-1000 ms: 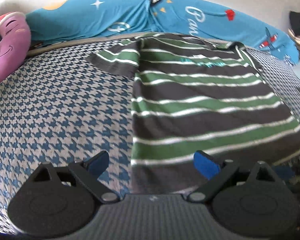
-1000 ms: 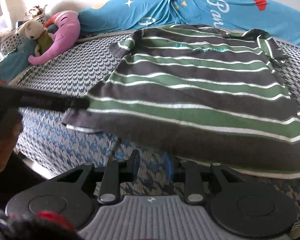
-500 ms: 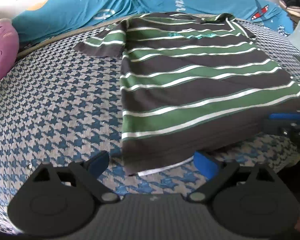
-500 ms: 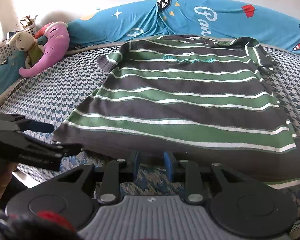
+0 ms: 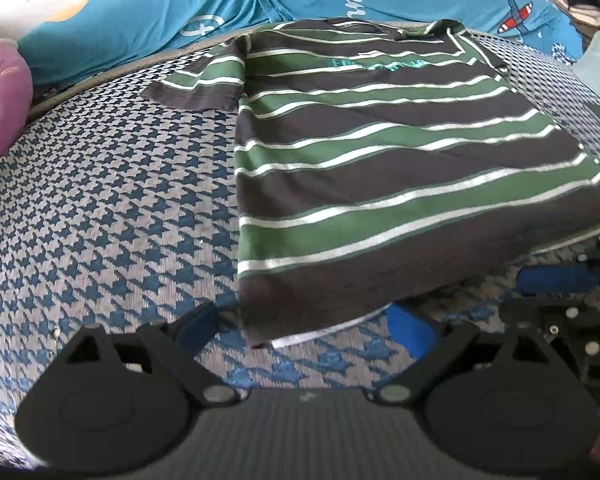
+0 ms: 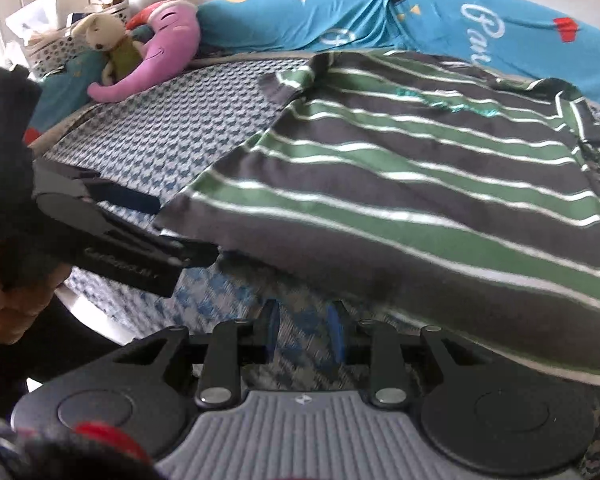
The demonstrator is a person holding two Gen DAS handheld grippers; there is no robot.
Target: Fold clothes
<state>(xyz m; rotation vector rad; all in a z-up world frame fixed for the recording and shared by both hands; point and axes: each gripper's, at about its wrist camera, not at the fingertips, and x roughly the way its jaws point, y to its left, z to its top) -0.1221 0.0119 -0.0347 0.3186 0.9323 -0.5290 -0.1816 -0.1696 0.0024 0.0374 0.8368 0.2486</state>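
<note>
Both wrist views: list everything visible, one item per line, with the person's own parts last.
striped shirt: one, grey, green and white, flat on the bed
bed cover: one, blue-and-grey houndstooth, under the shirt
blue quilt: one, star print, along the far edge
purple plush: one, far left corner
cream plush: one, against the purple plush
left gripper: black, blue fingers, open at the hem's left corner
right gripper: fingers narrowly apart, near the hem
</note>
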